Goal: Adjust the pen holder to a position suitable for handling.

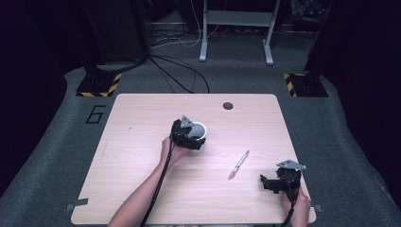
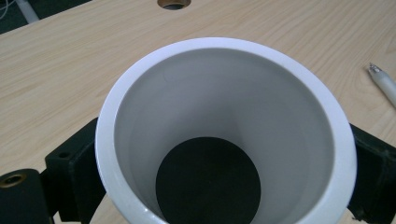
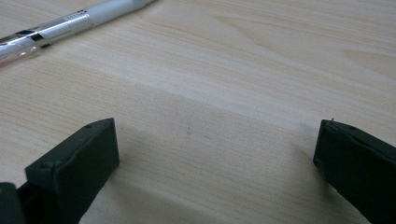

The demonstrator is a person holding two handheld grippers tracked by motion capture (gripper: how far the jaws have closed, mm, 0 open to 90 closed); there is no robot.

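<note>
The white cup near the table middle is clamped by the left gripper, probably to steady it. The right gripper is held wide open near the pen, likely for grabbing it.

Your light wooden table has a round cable hole near its far edge (dark inside). Beyond it, cables cross the grey floor.
</note>
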